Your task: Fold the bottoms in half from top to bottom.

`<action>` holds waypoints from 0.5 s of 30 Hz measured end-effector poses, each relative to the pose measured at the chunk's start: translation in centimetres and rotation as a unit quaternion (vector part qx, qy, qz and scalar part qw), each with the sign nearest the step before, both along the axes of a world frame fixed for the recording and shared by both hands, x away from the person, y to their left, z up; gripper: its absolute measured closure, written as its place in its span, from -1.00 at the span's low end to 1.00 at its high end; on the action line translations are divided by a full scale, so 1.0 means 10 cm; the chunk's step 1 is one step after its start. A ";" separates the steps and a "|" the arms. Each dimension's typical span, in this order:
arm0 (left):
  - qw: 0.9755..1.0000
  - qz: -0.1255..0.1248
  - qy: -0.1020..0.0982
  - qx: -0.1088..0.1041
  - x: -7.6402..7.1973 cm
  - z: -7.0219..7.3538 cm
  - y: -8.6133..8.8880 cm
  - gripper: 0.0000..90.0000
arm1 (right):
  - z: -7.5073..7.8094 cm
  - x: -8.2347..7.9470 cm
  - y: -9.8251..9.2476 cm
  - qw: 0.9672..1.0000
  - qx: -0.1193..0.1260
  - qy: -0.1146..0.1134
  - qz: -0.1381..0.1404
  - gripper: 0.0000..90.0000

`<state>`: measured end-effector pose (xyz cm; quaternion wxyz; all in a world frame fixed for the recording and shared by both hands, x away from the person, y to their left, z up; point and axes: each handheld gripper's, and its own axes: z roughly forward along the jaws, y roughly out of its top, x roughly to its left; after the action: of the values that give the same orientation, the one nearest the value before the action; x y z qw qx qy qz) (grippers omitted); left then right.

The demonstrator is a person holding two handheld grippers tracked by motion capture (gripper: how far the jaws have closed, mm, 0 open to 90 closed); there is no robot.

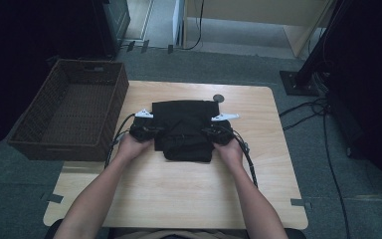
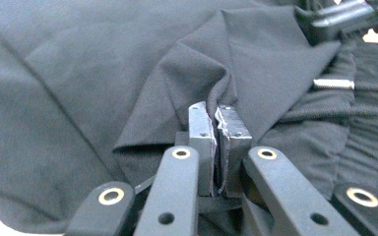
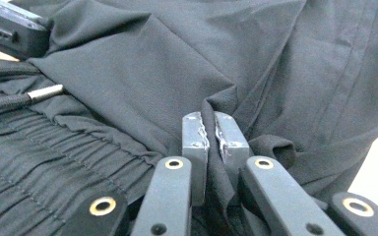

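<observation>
Both clamped tight on pinched folds of the black drawstring shorts (image 1: 184,130): left gripper (image 2: 218,129), right gripper (image 3: 211,135). We should move them level and together, keeping the fold square on the table (image 1: 189,199).

I can read no text, label, brand or number on anything in front of me here.

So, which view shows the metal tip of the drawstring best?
The left gripper view: the metal tip lies sharp against the black garment. The right gripper view shows it smaller; the high view cannot resolve it.
</observation>
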<state>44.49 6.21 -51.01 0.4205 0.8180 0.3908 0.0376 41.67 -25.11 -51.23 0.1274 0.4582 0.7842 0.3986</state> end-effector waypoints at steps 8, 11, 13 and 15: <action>0.999 0.008 -0.039 -0.021 -0.18 0.29 0.08 0.95 | 0.22 -0.04 -0.09 0.999 0.038 -0.008 -0.004 0.87; 0.997 -0.006 -0.071 -0.034 -0.36 0.46 0.12 0.94 | 0.39 -0.16 -0.14 0.998 0.039 -0.036 0.014 0.84; 0.996 -0.019 -0.076 -0.039 -0.49 0.53 0.14 0.85 | 0.47 -0.25 -0.18 0.998 0.039 -0.049 0.025 0.76; 0.996 -0.037 -0.076 -0.033 -0.62 0.55 0.16 0.79 | 0.53 -0.39 -0.22 0.997 0.042 -0.051 0.041 0.64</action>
<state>38.28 7.80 -45.50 0.4765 0.8123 0.3287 0.0712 37.82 -27.31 -45.96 0.1314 0.4099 0.7773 0.4588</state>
